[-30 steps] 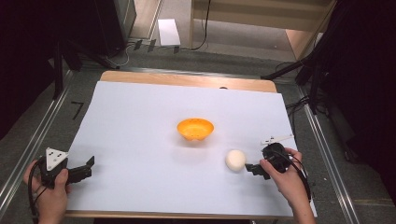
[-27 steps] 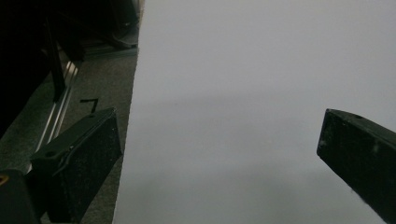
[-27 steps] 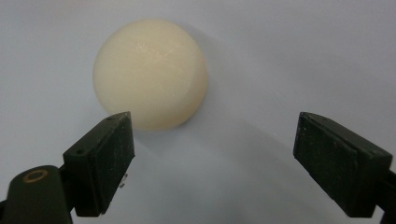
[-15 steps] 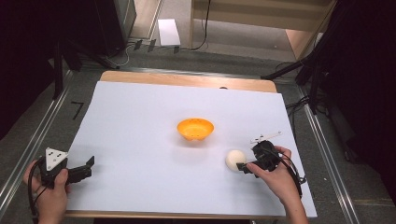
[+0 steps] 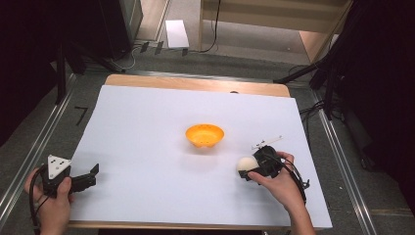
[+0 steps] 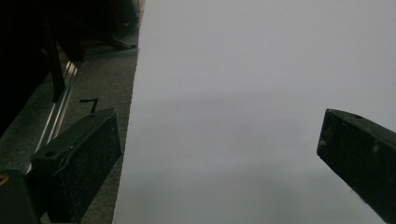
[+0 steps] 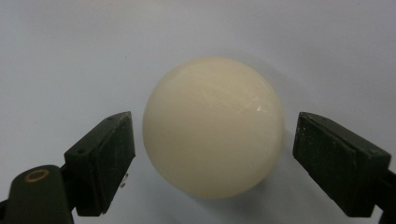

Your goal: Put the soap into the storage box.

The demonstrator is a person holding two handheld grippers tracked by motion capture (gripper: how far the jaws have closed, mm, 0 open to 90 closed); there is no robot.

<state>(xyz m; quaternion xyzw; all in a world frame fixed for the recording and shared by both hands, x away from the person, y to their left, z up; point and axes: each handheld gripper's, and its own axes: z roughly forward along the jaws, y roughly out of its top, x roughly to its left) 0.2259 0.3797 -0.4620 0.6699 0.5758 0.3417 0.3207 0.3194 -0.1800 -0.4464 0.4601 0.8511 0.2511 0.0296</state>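
Observation:
A cream ball (image 7: 214, 126) rests on the white table sheet (image 5: 147, 147); in the high view the ball (image 5: 246, 164) lies right of centre, near the front. My right gripper (image 7: 212, 154) is open, one jaw on each side of the ball with small gaps. In the high view my right gripper (image 5: 250, 171) is at the ball, held by a hand. An orange bowl (image 5: 204, 135) stands at the middle of the sheet. My left gripper (image 5: 92, 175) sits open at the front left corner; in its own view my left gripper (image 6: 219, 149) has nothing between its jaws.
The sheet's left edge runs beside a dark floor with a metal rail (image 6: 58, 112). Dark stands and cables (image 5: 313, 107) flank the table on the right. A wooden strip of tabletop (image 5: 195, 83) shows at the far edge.
My right gripper has moved left up to the ball, so that its jaws now stand on both sides of it. The left gripper has stayed put.

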